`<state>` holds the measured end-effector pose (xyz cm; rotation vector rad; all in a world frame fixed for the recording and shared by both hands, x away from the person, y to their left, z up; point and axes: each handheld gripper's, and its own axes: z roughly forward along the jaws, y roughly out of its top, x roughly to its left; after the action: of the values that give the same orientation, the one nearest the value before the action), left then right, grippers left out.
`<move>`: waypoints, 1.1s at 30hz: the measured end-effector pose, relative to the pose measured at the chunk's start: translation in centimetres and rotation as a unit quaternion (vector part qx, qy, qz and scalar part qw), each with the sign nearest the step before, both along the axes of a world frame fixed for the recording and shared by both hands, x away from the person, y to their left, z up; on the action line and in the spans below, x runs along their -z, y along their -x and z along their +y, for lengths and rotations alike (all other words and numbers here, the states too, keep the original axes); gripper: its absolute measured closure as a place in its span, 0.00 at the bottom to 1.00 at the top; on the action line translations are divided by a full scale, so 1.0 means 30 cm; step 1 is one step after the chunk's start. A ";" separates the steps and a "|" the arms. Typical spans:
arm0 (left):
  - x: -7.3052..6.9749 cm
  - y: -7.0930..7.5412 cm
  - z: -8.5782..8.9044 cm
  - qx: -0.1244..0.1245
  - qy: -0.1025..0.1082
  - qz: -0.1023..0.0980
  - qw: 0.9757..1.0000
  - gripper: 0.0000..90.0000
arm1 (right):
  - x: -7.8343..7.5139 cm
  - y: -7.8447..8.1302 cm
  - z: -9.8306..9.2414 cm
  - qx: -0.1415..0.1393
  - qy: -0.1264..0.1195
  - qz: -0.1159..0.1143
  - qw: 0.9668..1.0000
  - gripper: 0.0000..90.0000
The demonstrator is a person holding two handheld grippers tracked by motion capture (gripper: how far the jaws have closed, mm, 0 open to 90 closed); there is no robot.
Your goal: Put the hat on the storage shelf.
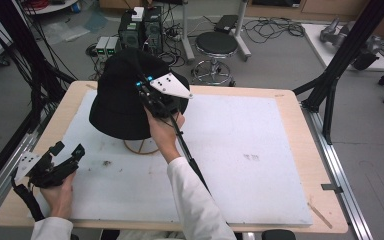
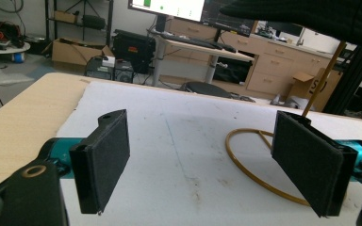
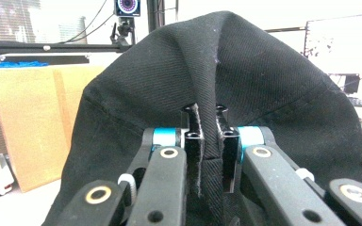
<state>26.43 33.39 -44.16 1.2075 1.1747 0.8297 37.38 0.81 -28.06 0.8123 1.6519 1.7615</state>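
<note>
A black fabric hat (image 1: pixel 116 102) hangs over a thin golden wire stand whose ring base (image 1: pixel 141 148) rests on the white board (image 1: pixel 250 150). My right gripper (image 1: pixel 147 97) is shut on a fold of the hat (image 3: pixel 264 80) at its right side, and the cloth rises pinched between the jaws (image 3: pixel 209 141). My left gripper (image 1: pixel 68 150) is held open near the table's front left corner, apart from the hat. In the left gripper view its pads (image 2: pixel 103 160) stand wide with nothing between them, the ring base (image 2: pixel 245 160) lies ahead on the right, and the hat (image 2: pixel 311 19) hangs overhead.
The white board covers most of a wooden table (image 1: pixel 290 100). Beyond the far edge stand a black stool (image 1: pixel 216 45) and computer cases (image 1: pixel 140 27) among floor cables. A black frame post (image 1: pixel 337 65) rises by the right edge. A cable (image 1: pixel 187 155) trails from the right gripper.
</note>
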 end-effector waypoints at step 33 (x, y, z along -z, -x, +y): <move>0.001 0.004 0.001 0.004 0.004 0.001 1.000 0.23 | 0.008 0.034 -0.016 0.045 0.001 -0.036 0.998 0.50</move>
<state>26.33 33.43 -44.20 1.2066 1.1737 0.8173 36.36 0.34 -28.29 0.7992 1.5467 1.7073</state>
